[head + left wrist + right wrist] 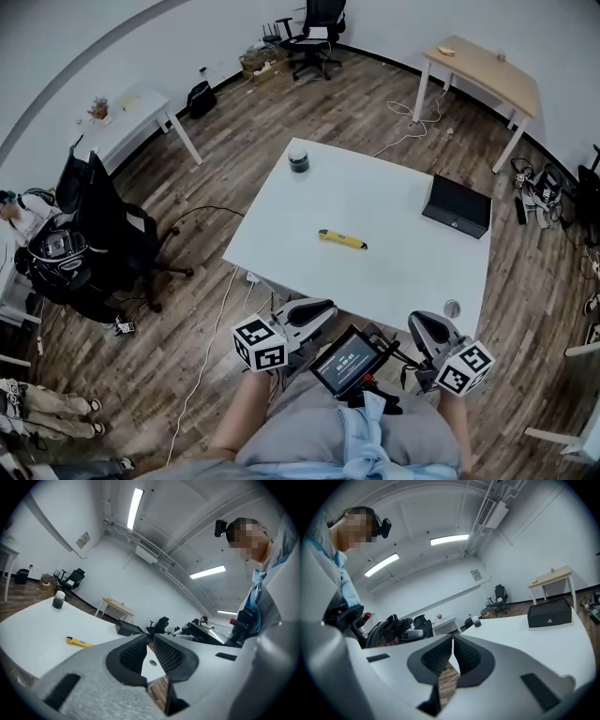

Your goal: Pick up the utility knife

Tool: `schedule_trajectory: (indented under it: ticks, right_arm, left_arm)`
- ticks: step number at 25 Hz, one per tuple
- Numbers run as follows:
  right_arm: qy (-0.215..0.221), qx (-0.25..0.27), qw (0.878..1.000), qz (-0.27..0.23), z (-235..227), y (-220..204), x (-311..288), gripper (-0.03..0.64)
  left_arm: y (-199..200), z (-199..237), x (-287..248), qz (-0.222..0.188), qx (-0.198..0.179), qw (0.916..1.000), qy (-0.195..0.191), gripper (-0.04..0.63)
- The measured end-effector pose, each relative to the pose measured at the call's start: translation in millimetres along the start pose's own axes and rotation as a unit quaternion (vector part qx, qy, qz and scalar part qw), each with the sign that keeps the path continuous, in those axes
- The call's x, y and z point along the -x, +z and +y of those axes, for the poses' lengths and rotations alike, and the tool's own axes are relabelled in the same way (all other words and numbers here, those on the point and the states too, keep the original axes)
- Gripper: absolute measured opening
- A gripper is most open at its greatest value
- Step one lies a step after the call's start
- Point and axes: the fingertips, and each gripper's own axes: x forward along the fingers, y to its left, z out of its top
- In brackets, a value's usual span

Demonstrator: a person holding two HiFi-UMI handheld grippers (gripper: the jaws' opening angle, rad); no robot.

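Observation:
The yellow utility knife (pixel 342 240) lies flat near the middle of the white table (pixel 394 253), a little towards its near edge. Both grippers hover at the near edge, in front of the person's body, short of the knife. My left gripper (pixel 328 307) is shut with nothing between its jaws. In the left gripper view, the knife (pixel 78 642) shows ahead and to the left of the closed left gripper (pixel 150 638). My right gripper (pixel 419 322) is also shut and empty. The right gripper view shows the right gripper (pixel 453 639) with its tips meeting; the knife is hidden there.
A dark jar (pixel 298 159) stands at the table's far corner and a black box (pixel 457 206) at its right side. A round cable hole (pixel 452 307) sits near the right gripper. Office chairs (pixel 103 234), a white desk (pixel 131 117) and a wooden table (pixel 483 70) surround it.

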Motion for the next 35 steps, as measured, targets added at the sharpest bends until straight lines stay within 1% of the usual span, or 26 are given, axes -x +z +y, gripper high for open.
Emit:
schedule_trajectory:
  ticks: [5, 12, 17, 22, 27, 29, 32, 35]
  right_arm:
    - [-0.025, -0.009, 1.0, -0.012, -11.0, 10.0, -28.1, 0.028]
    - [-0.047, -0.013, 0.999, -0.024, -11.1, 8.4, -52.5, 0.028]
    - [-0.056, -0.018, 0.998, -0.024, -12.6, 4.8, -56.0, 0.028]
    - [-0.06, -0.017, 0.998, -0.025, -21.3, 13.3, -56.6, 0.028]
    - [-0.069, -0.016, 0.997, -0.032, -28.9, 17.9, -55.2, 0.028]
    - [-0.071, -0.018, 0.997, -0.031, -31.1, 15.9, -54.5, 0.028]
    - [-0.075, -0.021, 0.996, -0.034, -32.3, 16.0, -54.9, 0.028]
    - [-0.08, -0.028, 0.996, -0.039, -35.0, 15.9, -51.2, 0.028]
  left_arm:
    - [20.5, 32.9, -7.0, 0.007, 0.0, 0.9998, -0.019, 0.054]
    - [25.0, 61.4, -12.3, 0.024, -0.001, 0.9987, -0.044, 0.054]
    - [23.4, 65.8, -20.9, 0.034, 0.0, 0.9975, -0.062, 0.054]
    - [29.1, 67.9, -35.0, 0.044, -0.007, 0.9967, -0.067, 0.054]
    - [32.6, 75.9, -43.7, 0.057, -0.027, 0.9955, -0.07, 0.054]
    - [35.0, 81.3, -47.9, 0.062, -0.041, 0.9949, -0.067, 0.054]
    - [37.0, 93.1, -53.0, 0.087, -0.078, 0.9914, -0.059, 0.054]
    - [33.9, 108.0, -62.0, 0.123, -0.119, 0.9842, -0.045, 0.054]
